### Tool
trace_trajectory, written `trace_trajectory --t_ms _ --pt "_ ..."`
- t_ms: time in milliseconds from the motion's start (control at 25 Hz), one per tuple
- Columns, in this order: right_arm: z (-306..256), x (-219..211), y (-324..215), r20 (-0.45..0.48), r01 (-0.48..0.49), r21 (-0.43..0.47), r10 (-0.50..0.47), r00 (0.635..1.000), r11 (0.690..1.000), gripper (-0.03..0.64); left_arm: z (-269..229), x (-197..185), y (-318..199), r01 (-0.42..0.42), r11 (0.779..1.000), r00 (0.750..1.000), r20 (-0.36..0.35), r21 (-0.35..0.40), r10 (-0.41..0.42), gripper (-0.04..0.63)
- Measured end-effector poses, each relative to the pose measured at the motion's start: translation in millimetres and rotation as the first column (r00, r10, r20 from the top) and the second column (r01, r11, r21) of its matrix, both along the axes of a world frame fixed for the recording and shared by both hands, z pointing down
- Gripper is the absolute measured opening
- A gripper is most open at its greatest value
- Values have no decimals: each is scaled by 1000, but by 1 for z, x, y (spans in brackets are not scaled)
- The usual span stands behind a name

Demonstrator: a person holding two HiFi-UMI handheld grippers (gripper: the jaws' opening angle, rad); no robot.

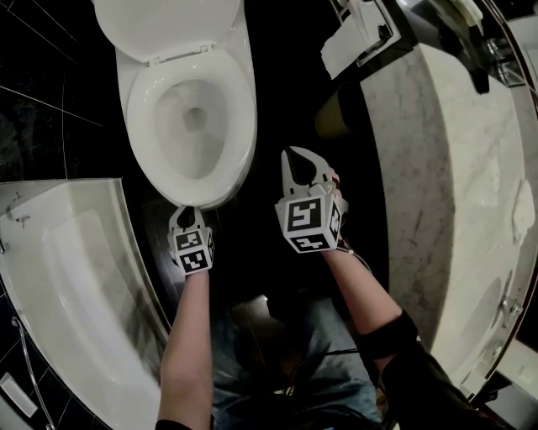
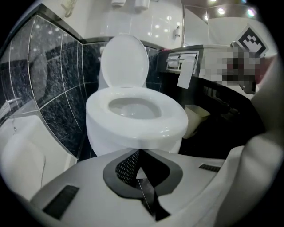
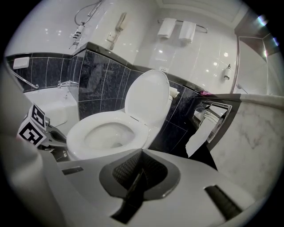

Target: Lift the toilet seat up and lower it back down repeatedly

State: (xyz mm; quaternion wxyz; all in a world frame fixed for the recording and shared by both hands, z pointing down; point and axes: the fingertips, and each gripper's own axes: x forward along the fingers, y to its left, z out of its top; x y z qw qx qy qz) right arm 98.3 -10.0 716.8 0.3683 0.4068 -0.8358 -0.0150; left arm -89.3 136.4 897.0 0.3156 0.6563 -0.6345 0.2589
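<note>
The toilet seat (image 1: 239, 126) lies flat on the rim of the bowl (image 1: 165, 126), and the lid (image 1: 168, 25) stands raised behind it. Treat this as the low end of a cycle, with a lift due next. Your left claw (image 1: 187, 216) is at the front edge of the seat, jaws closed together with nothing between them; whether it touches the seat cannot be confirmed. Your right claw (image 1: 292, 156) is held to the right of the bowl, apart from it, jaws likewise closed and empty. To proceed, slip the closed left tips under the front lip of the seat, or part the jaws and pinch the lip. Then swing the seat up about its rear hinge toward the lid. Keep the right claw out of that arc. On the way down, support the seat so that it does not drop onto the porcelain. Containers: the bowl holds water at its bottom and nothing else visible. The bathtub (image 1: 76, 269) at the left shows nothing inside in the part in view. A pale waste bin (image 2: 195, 116) stands just beside the toilet; its contents cannot be seen.
</note>
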Motion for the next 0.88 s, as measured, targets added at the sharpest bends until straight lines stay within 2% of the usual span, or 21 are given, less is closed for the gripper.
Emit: trace_trajectory --t_ms 240,440,680,880 --pt "-11 0 7 5 -3 -6 3 1000 1000 18 1 -2 13 17 998 1000 0 -63 -17 -14" --pt "-37 -1 13 20 -3 -15 3 1000 1000 18 -41 -5 18 22 999 1000 23 -31 -21 -14" --pt "-108 -8 31 61 6 -54 -3 998 999 18 -164 -5 14 24 999 999 23 29 -25 -14" --pt "-201 -13 57 178 33 -123 -11 984 992 18 -304 2 19 20 994 999 26 104 -23 -14"
